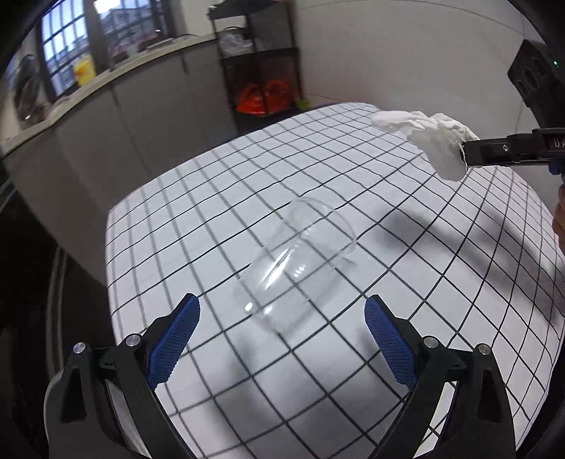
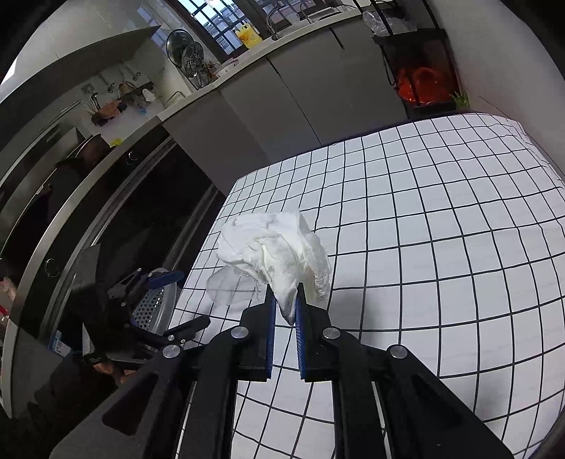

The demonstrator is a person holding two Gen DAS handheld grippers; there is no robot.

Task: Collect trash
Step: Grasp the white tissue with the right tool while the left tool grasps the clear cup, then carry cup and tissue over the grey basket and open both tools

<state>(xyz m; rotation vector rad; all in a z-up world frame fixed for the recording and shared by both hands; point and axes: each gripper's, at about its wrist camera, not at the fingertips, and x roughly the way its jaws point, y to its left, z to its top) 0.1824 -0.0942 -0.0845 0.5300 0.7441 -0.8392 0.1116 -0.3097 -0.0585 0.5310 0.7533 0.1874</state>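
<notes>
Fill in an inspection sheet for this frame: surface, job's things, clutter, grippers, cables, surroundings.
Surface: table under a white cloth with a black grid.
Job's things: crumpled white tissue held above the table; clear plastic cup lying on its side on the cloth.
Clutter: nothing seen on the table besides the cup.
Grippers: right hand-held gripper shut on the tissue; left hand-held gripper open, the cup ahead of its blue pads, untouched.
Cables: nothing seen.
Surroundings: kitchen counter with grey cabinets, window, black shelf holding an orange bag, dark oven fronts.
</notes>
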